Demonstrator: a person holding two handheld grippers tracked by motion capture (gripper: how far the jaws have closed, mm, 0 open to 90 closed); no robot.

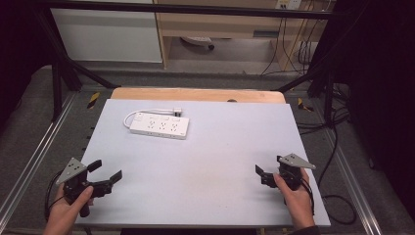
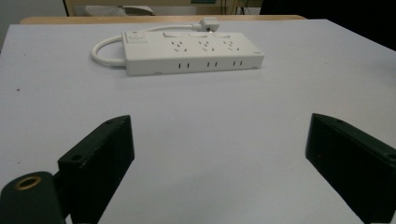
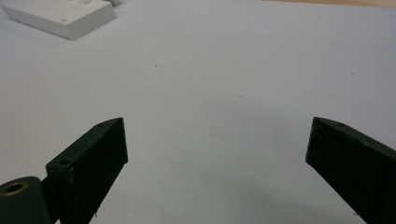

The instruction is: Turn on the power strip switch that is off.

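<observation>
A white power strip (image 1: 159, 126) with a short looped cable and plug lies on the pale table top (image 1: 220, 161), towards its far left. In the left gripper view the power strip (image 2: 189, 51) sits well ahead of the jaws. My left gripper (image 1: 106, 171) is held at the near left corner, open and empty; its jaws stand wide apart around bare table (image 2: 219, 149). At the near right edge my right gripper (image 1: 262, 175) is also open with nothing between its jaws. A corner of the power strip (image 3: 60, 18) appears at the top left of the right gripper view.
A wooden board (image 1: 195, 94) borders the table's far edge. Beyond it stand a shelf unit (image 1: 220, 29) and hanging cables (image 1: 293, 44). Black frame bars (image 1: 63, 68) flank the table, and cables (image 1: 337, 147) trail on the floor at the right.
</observation>
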